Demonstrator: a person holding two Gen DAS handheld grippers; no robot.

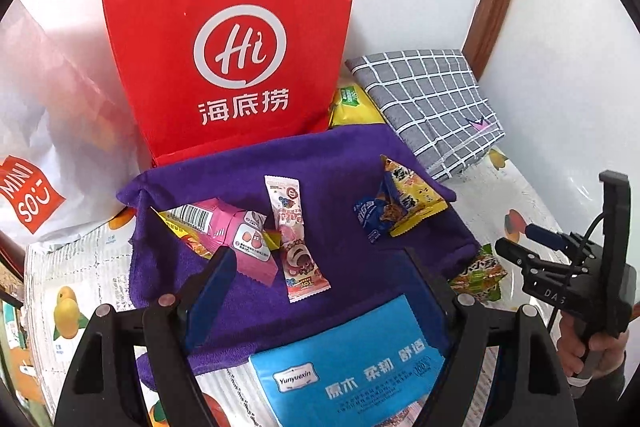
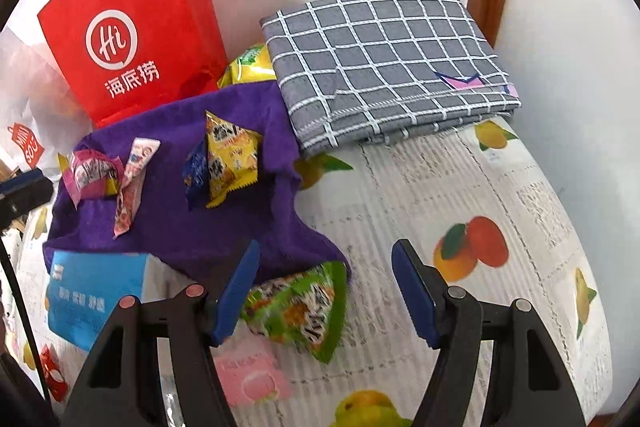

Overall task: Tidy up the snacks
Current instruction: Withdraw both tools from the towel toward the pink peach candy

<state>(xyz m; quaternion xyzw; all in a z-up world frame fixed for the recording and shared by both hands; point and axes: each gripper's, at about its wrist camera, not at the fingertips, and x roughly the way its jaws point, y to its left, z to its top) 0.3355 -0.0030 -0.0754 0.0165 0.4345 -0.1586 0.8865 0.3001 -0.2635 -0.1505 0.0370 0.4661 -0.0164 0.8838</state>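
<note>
Several snacks lie on a purple cloth (image 1: pixel 340 267): a pink packet (image 1: pixel 236 235), a long pink-and-white candy packet (image 1: pixel 294 239), a yellow packet (image 1: pixel 412 195) and a small blue one (image 1: pixel 372 219). My left gripper (image 1: pixel 320 291) hovers open over the cloth's near part with nothing between its fingers. A green snack packet (image 2: pixel 300 307) lies on the tablecloth at the purple cloth's corner. My right gripper (image 2: pixel 328 291) stands open around it. The left finger (image 2: pixel 236 291) is close beside the packet and the right finger is well apart.
A red paper bag (image 1: pixel 228 39) stands behind the cloth, with a white shopping bag (image 1: pixel 32 187) to its left. A yellow bag (image 1: pixel 352 103) and a folded grey checked cloth (image 1: pixel 432 107) lie at the back right. A blue tissue pack (image 1: pixel 348 367) and a pink sachet (image 2: pixel 252 375) lie near me.
</note>
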